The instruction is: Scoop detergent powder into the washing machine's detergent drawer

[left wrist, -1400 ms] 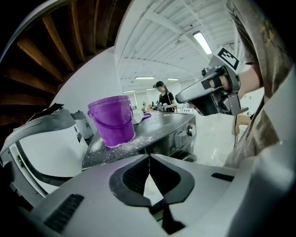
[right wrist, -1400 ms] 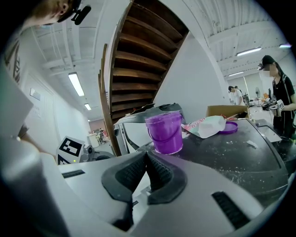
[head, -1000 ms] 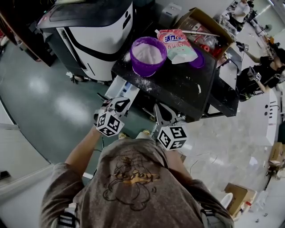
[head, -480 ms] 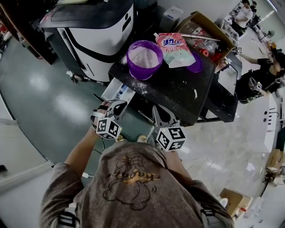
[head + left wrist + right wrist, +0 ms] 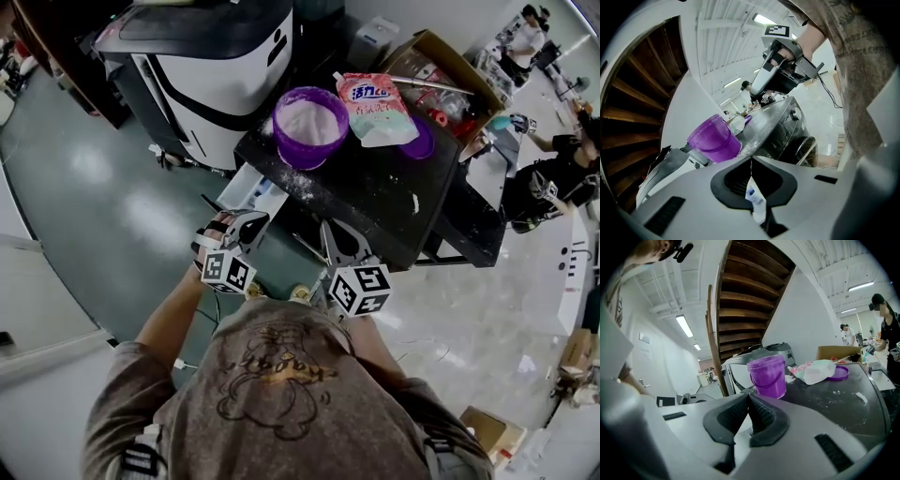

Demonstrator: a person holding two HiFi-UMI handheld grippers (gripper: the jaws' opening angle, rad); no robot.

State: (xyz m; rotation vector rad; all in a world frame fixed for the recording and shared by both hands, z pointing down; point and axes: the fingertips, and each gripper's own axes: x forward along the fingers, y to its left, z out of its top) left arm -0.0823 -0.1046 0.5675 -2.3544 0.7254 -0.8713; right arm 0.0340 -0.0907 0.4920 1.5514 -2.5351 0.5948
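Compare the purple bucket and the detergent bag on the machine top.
The purple bucket stands upright; the detergent bag lies flat. The bucket is open, with white powder inside; the bag is pink and white with print. Both rest on the dark machine top.

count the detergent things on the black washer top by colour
purple: 2 (bucket, lid)
pink and white: 1 (detergent pouch)
total: 3
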